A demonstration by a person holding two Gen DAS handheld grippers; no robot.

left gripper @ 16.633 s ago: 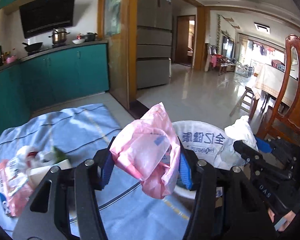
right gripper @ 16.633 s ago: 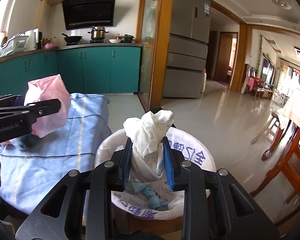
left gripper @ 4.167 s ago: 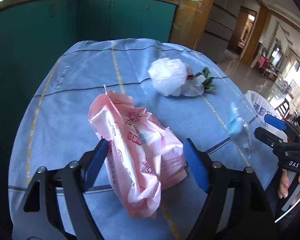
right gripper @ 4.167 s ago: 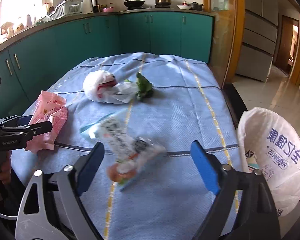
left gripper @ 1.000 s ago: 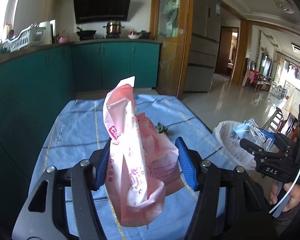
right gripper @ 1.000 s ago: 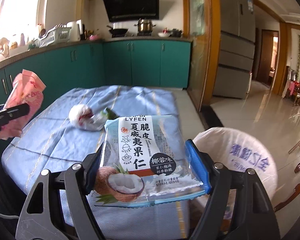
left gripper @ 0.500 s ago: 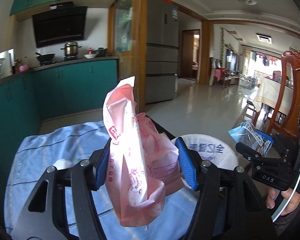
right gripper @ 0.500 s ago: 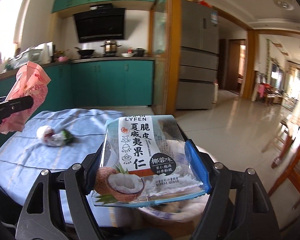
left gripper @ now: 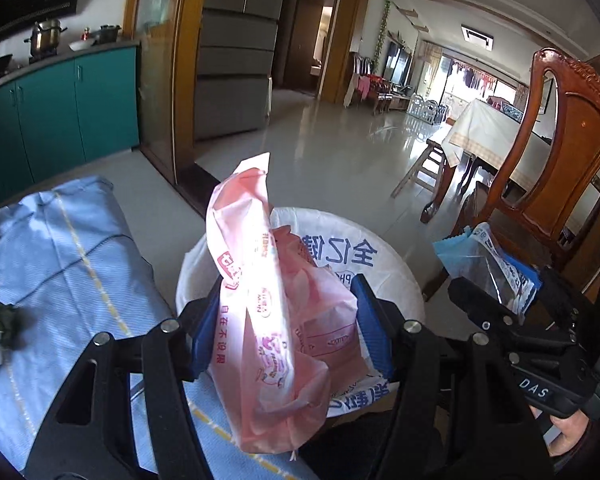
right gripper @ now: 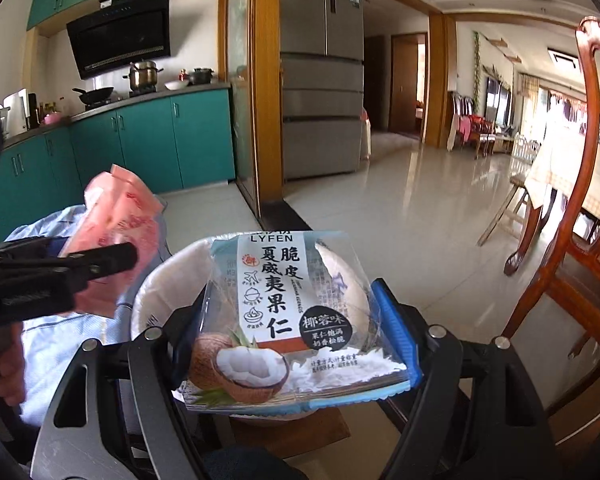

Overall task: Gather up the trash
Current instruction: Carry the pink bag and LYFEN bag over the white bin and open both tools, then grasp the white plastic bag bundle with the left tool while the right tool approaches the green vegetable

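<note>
I have the left gripper clamped on a pink bag and the right gripper clamped on a snack packet, both above the white bin beside the blue-clothed surface.

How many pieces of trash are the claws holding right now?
2: a pink bag in the left claw, a coconut snack packet in the right claw, both over the bin.
</note>
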